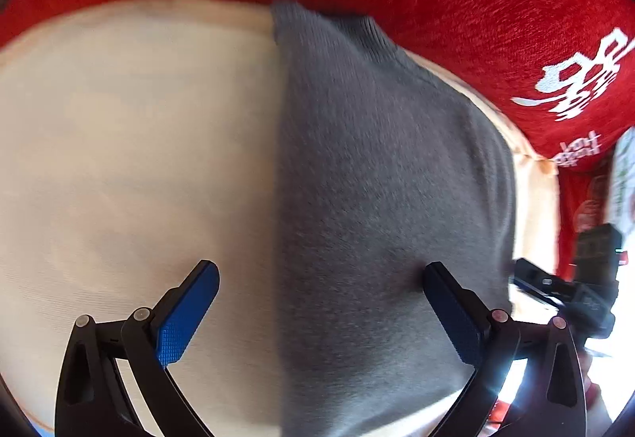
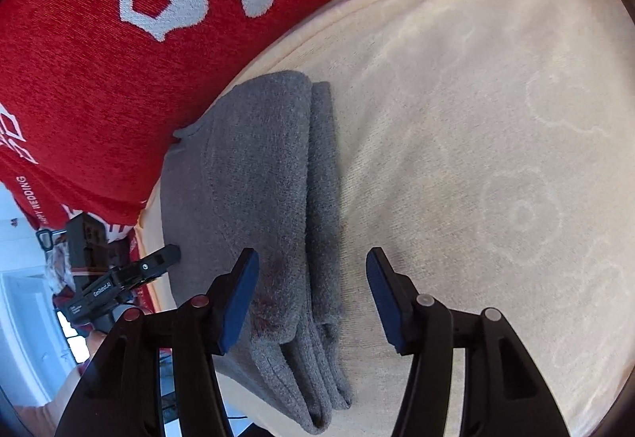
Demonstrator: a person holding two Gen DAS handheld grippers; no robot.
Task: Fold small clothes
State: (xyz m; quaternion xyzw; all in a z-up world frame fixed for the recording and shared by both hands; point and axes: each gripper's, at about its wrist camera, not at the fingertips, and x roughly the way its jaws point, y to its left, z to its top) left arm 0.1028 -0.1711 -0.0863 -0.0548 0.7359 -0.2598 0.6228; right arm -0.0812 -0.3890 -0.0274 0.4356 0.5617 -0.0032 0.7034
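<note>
A small grey knit garment (image 2: 274, 175) lies folded in layers on a cream cloth (image 2: 476, 159). In the left wrist view it (image 1: 381, 199) fills the right half of the frame. My left gripper (image 1: 321, 274) is open just above it, its left finger over the cream cloth (image 1: 131, 159) and its right finger over the grey fabric. My right gripper (image 2: 311, 262) is open, its jaws either side of the garment's folded right edge. The left gripper also shows in the right wrist view (image 2: 158, 262) at the garment's left edge.
A red blanket with white lettering (image 2: 111, 40) lies along the far side of the cream cloth, and shows in the left wrist view (image 1: 476, 0) too. Bright floor and clutter show past the cloth's edge at lower left (image 2: 27, 278).
</note>
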